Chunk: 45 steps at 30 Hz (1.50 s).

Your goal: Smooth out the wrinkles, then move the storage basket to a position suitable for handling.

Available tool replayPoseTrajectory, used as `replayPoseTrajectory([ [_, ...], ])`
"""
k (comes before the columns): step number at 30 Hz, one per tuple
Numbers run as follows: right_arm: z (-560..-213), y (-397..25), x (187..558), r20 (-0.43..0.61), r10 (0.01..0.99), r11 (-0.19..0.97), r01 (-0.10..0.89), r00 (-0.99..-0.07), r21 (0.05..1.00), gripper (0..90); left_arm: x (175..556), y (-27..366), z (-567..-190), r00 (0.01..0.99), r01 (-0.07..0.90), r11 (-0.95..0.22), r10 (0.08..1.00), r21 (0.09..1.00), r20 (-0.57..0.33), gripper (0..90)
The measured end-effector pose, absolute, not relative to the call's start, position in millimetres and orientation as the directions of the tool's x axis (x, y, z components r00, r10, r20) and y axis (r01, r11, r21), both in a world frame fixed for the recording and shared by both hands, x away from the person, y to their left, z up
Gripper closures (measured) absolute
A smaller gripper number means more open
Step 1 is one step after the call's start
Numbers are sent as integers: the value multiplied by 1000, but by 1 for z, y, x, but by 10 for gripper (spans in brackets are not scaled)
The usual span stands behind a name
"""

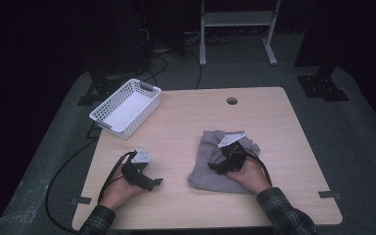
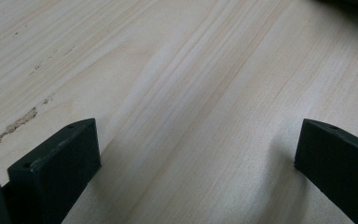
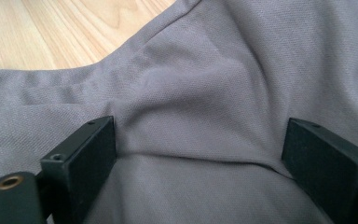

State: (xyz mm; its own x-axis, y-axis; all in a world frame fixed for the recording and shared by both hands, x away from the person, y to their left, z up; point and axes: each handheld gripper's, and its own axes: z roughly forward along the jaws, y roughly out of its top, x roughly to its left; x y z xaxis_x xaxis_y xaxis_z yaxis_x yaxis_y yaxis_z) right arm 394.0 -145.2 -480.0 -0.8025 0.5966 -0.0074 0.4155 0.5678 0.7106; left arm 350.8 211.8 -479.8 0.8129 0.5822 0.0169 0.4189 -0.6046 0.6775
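**Right jaws spread over the grey cloth, left jaws idle on bare wood**

My right gripper (image 1: 223, 166) sits on the grey cloth (image 1: 210, 169), which lies crumpled on the right half of the wooden table (image 1: 274, 132), near my edge of it. In the right gripper view my two jaws stand wide apart, pressed down onto the cloth (image 3: 191, 93), with a raised fold of fabric running between them; they are not clamped on it. A strip of bare table (image 3: 65, 28) shows beyond the cloth's edge.

My left gripper (image 1: 144, 177) rests low over the table, well apart from the cloth, to its left. In the left gripper view its jaws are released too, wide apart, with nothing but pale wood grain (image 2: 191, 93) between them.

A white plastic basket (image 1: 126, 107) sits at the far left corner of the table, overhanging the edge a little, well away from both my grippers.
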Motion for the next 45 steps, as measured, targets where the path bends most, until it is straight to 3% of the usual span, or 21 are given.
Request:
replayPoseTrajectory([
  [45,-481,-280,340,-2,711,493,497,-703,714,92,351,215,-484,819,393,-582,573,712,17,0],
])
